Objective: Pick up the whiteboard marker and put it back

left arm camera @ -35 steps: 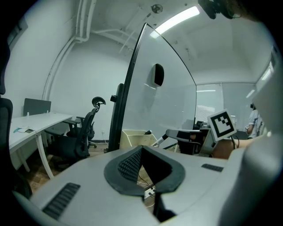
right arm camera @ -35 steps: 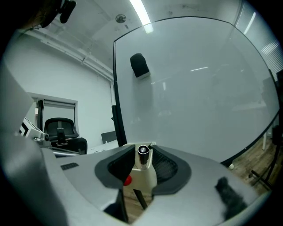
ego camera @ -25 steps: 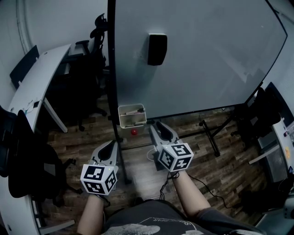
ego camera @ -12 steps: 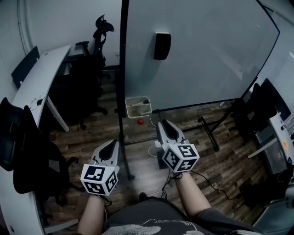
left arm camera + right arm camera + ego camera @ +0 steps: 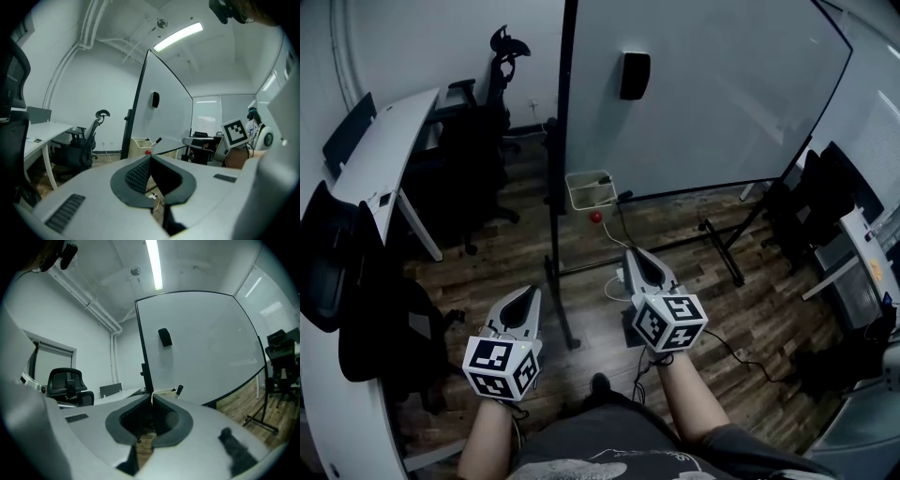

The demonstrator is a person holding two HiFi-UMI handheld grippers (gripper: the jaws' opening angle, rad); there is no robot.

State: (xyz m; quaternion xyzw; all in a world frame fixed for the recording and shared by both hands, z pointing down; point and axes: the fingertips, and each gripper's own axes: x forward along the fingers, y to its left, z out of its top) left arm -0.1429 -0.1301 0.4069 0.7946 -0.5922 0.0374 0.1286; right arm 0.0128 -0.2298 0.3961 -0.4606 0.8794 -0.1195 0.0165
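The whiteboard marker (image 5: 157, 140) stands tilted in the cream box (image 5: 584, 195) at the lower corner of the whiteboard (image 5: 712, 94) (its dark end sticks out over the rim). Both grippers are well apart from it, above the wooden floor. The left gripper (image 5: 528, 290) has its fingers closed on nothing. The right gripper (image 5: 630, 252) is closing its fingers, the tips already meeting, also empty.

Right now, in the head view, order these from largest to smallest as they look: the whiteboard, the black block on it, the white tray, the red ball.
1. whiteboard, by far the largest
2. white tray
3. black block, close to the tray, so these two are unsure
4. red ball
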